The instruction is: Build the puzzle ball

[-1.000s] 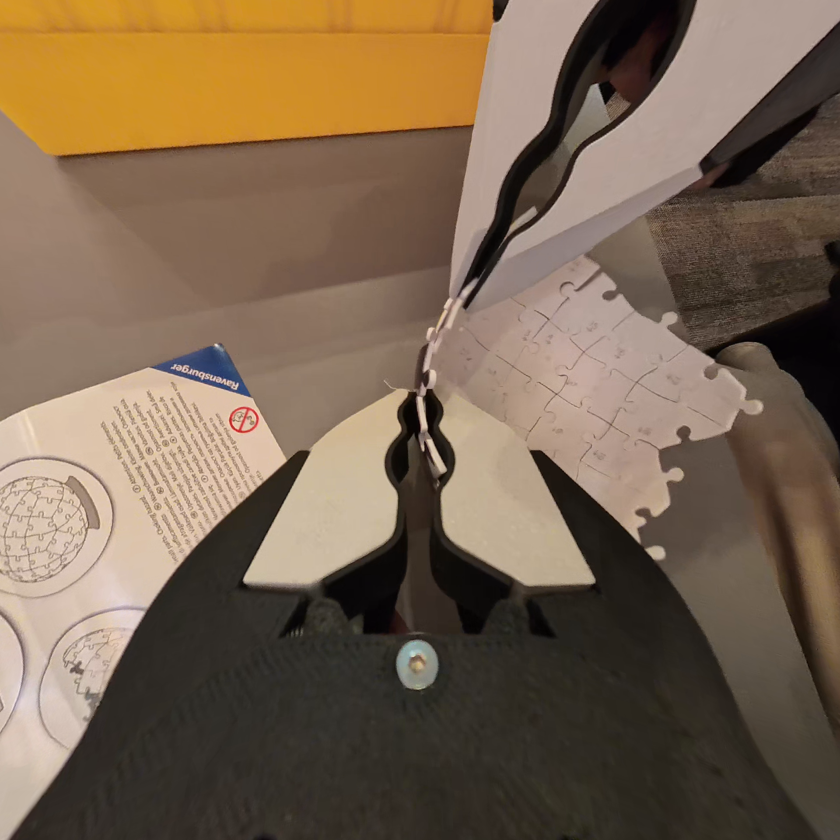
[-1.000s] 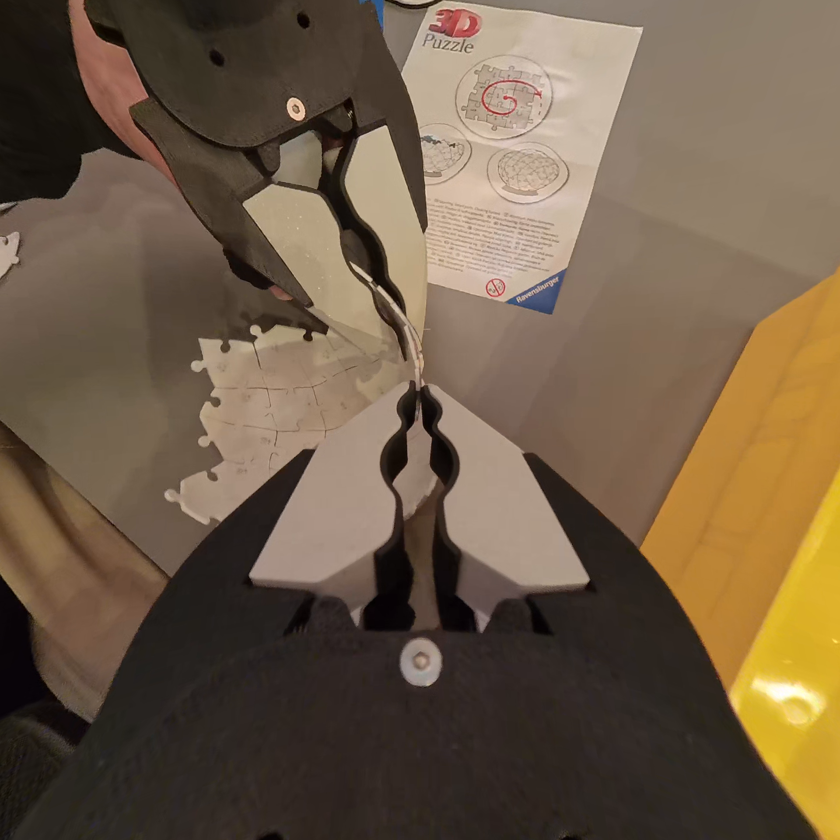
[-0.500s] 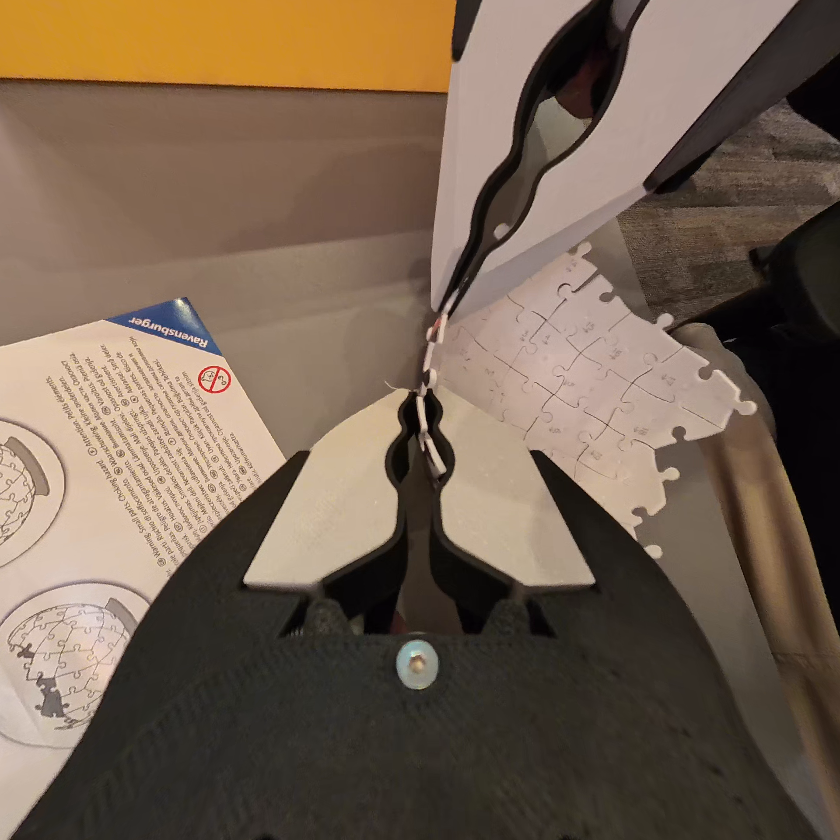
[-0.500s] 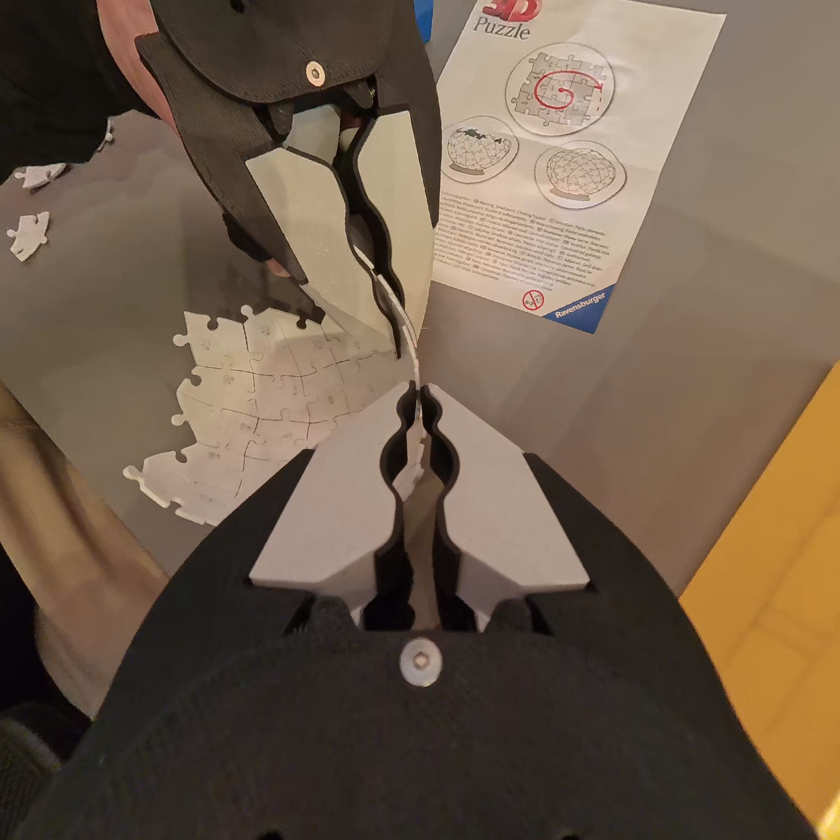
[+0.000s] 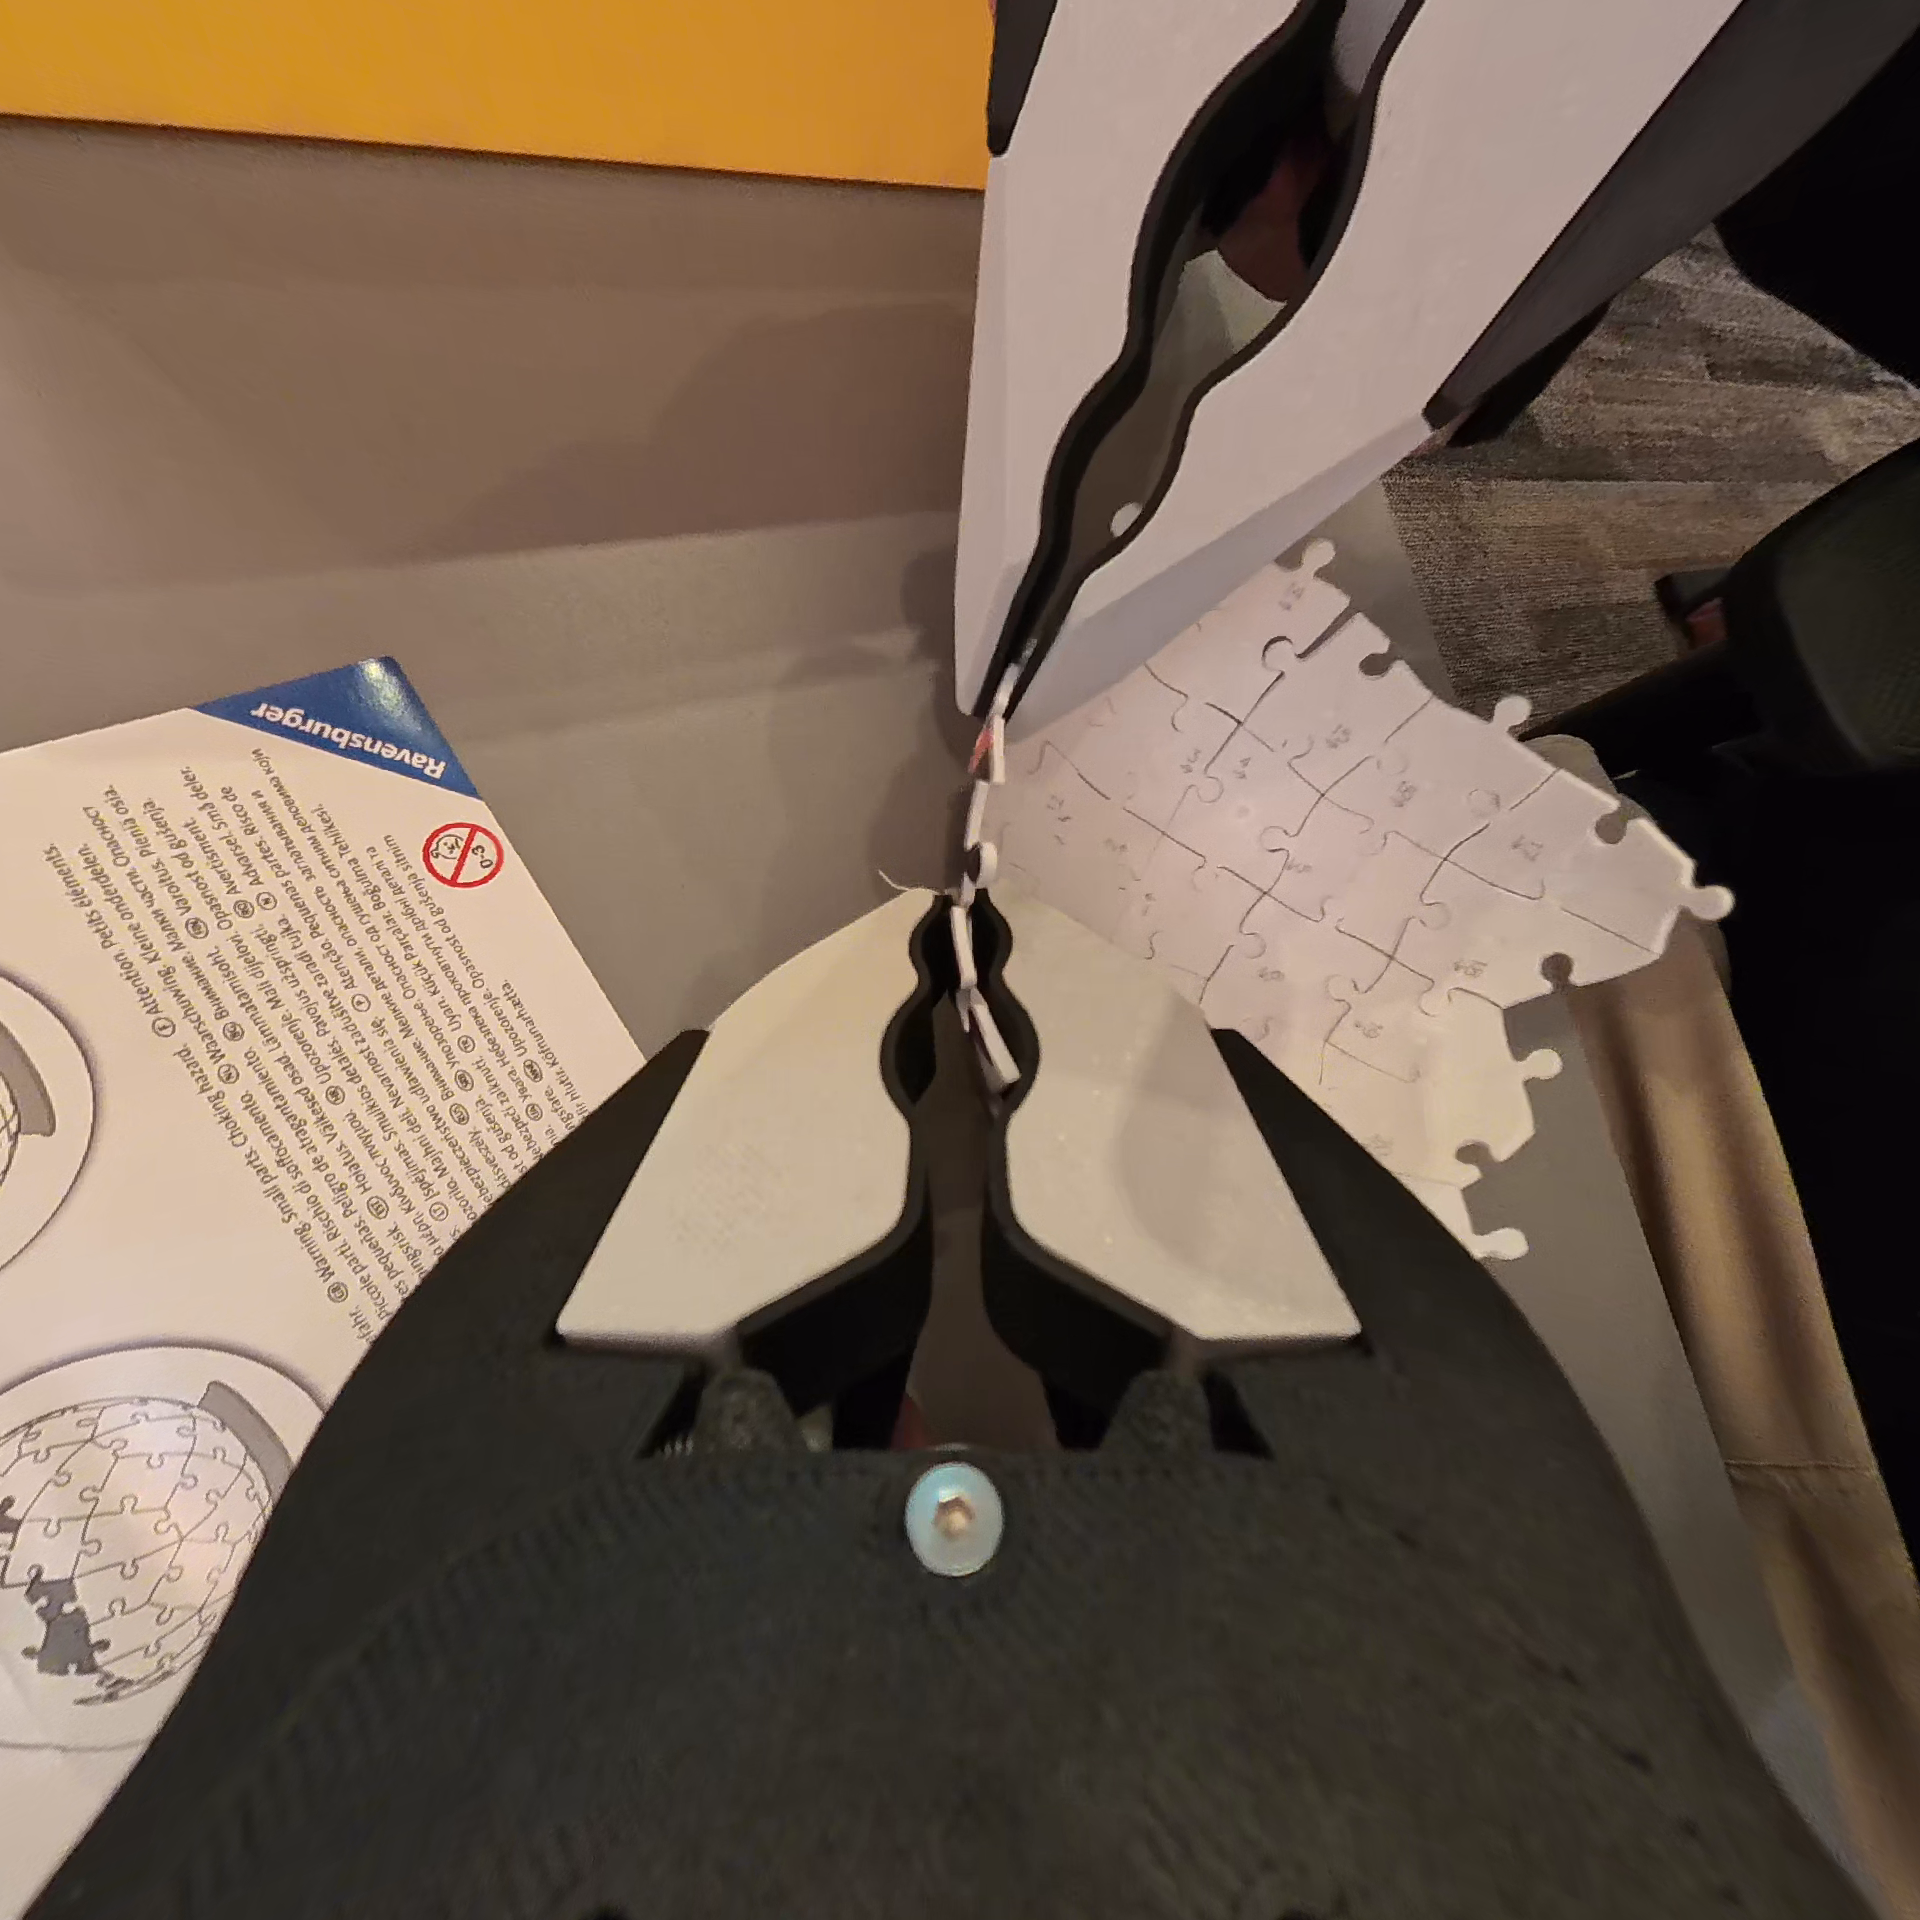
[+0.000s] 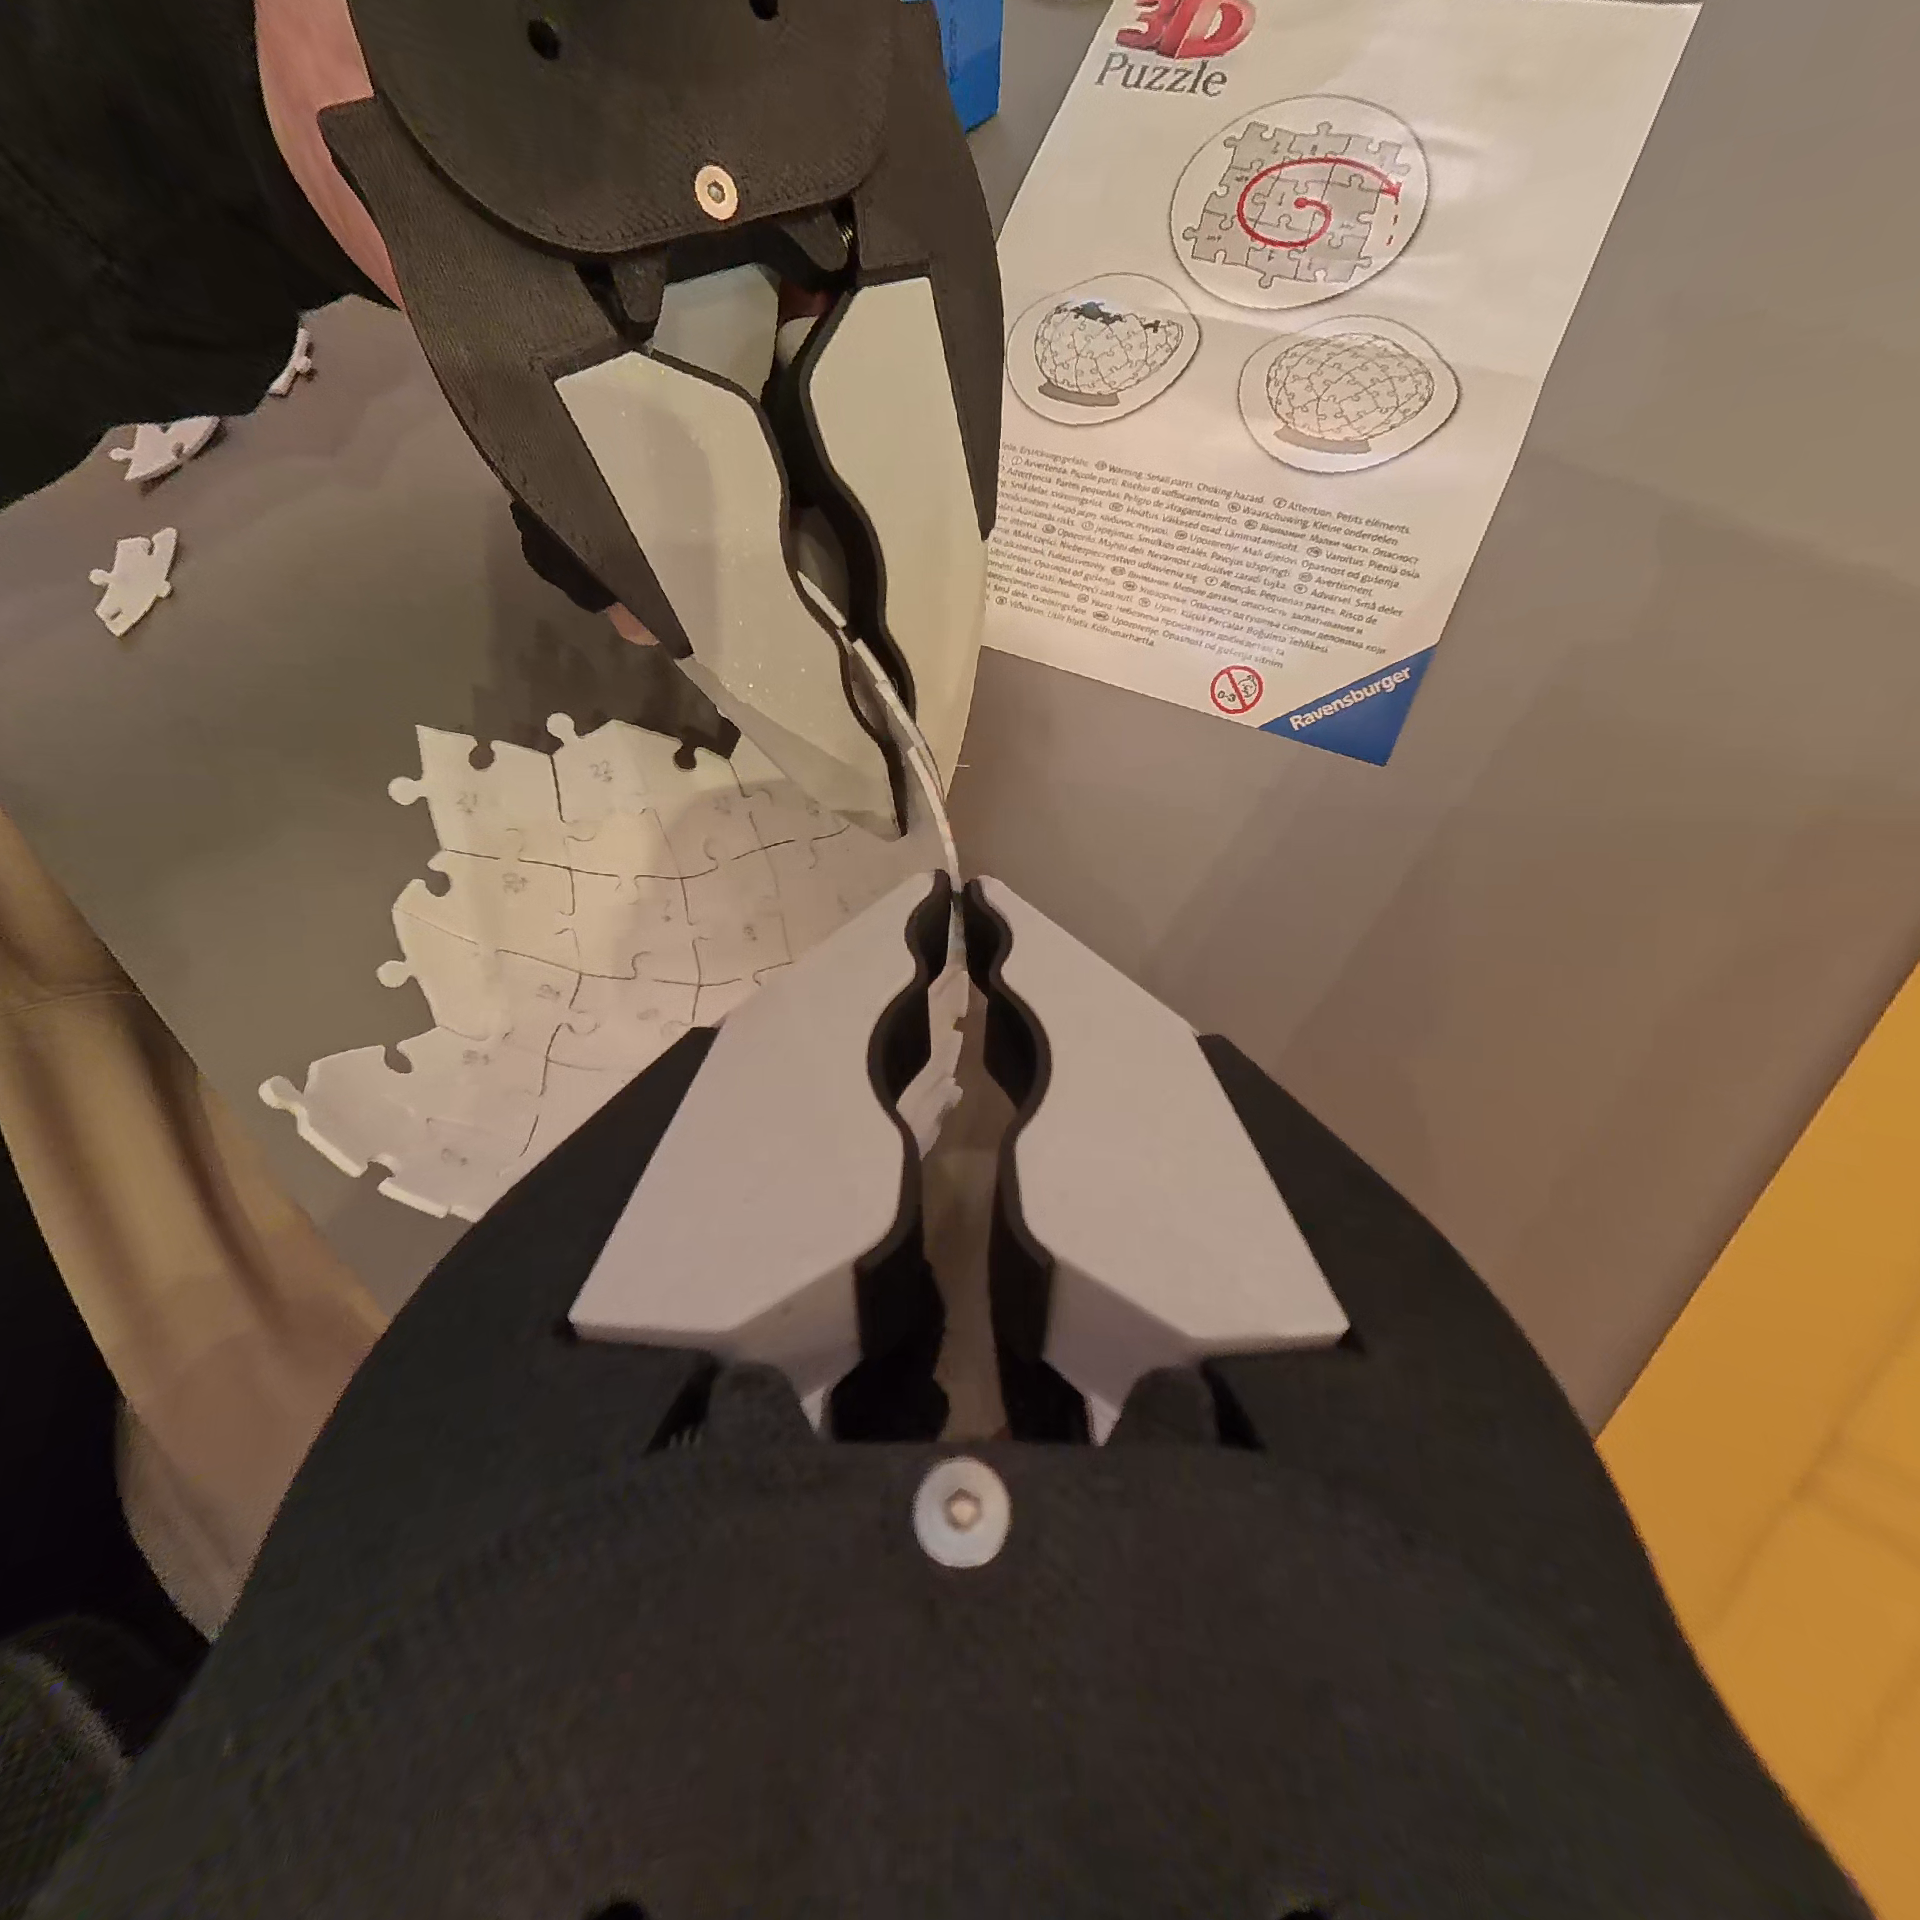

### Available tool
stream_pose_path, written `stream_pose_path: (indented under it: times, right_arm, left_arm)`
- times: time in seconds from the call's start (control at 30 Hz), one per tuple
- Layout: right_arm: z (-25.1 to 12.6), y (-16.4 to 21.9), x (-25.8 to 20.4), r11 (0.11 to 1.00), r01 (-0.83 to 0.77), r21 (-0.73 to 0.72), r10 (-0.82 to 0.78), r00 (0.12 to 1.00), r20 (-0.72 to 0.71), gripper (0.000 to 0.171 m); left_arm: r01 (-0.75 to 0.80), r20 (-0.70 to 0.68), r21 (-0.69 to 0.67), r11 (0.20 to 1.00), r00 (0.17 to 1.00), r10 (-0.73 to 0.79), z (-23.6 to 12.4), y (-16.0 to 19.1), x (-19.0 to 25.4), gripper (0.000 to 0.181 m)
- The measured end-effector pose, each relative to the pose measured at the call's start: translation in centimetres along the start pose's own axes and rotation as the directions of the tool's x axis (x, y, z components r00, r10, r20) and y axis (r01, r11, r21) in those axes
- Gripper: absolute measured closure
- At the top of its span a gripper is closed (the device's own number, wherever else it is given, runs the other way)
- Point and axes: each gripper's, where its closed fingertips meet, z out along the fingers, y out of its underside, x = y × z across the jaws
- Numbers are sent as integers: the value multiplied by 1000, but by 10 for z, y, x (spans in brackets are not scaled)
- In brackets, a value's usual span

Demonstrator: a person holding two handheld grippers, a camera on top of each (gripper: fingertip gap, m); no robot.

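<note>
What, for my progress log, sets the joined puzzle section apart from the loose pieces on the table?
The joined puzzle section is many interlocked pieces forming a curved shell; the loose pieces are single and separate. The section's edge is clamped by the left gripper and right gripper; the loose pieces lie untouched on the table. Both are white.

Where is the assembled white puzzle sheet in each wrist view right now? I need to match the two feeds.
Left wrist view: assembled puzzle sheet at right of centre, beyond the left gripper.
Right wrist view: it lies left of centre, beside the right gripper.
Shared landmark: instruction leaflet.
</note>
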Motion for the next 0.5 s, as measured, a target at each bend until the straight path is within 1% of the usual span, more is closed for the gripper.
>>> stream_pose_path:
  times: [0.23, 0.4, 0.5]
  right_arm:
    - [1, 0, 2, 1000, 2, 2, -2, 1000, -2, 170]
    - [2, 2, 2, 1000, 7, 0, -7, 1000, -9, 171]
    - [1, 1, 4, 1000, 2, 8, -2, 1000, -15, 171]
  left_arm:
    - [1, -16, 6, 1000, 1000, -1, 0, 0, 1, 177]
    - [0, -21, 18, 1000, 1000, 0, 1, -2, 2, 168]
    - [-2, -9, 34, 999, 1000, 3, 1, -4, 0, 168]
